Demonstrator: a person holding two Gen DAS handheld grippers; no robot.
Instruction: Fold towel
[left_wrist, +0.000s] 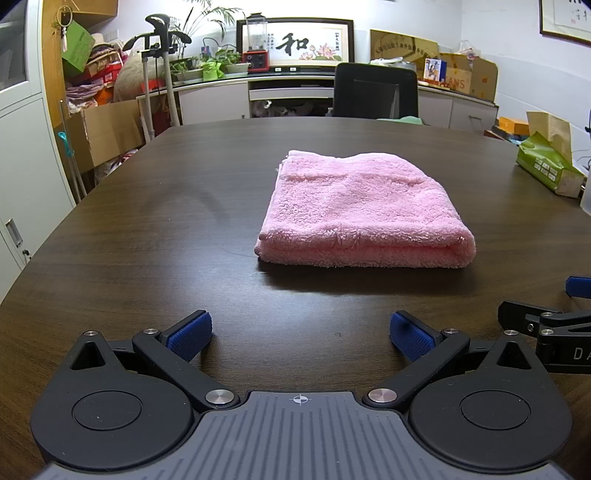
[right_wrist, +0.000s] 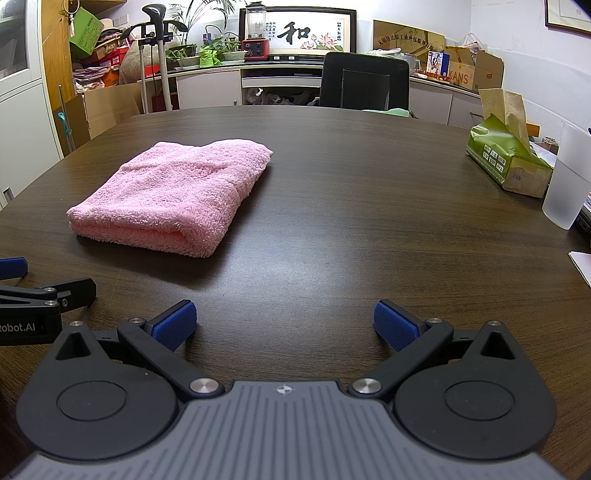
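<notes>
A pink towel (left_wrist: 364, 210) lies folded into a thick rectangle on the dark wood table (left_wrist: 147, 221), its rounded fold edge facing me. In the right wrist view the towel (right_wrist: 173, 199) lies ahead to the left. My left gripper (left_wrist: 301, 332) is open and empty, low over the table, short of the towel. My right gripper (right_wrist: 284, 325) is open and empty, to the right of the towel. Each gripper shows at the edge of the other's view, the right one (left_wrist: 546, 321) and the left one (right_wrist: 40, 291).
A green tissue box (right_wrist: 509, 158) and a frosted plastic cup (right_wrist: 569, 177) stand at the table's right edge, with white paper (right_wrist: 581, 266) nearer. A black office chair (right_wrist: 364, 81) sits at the far side. Cabinets and boxes line the walls.
</notes>
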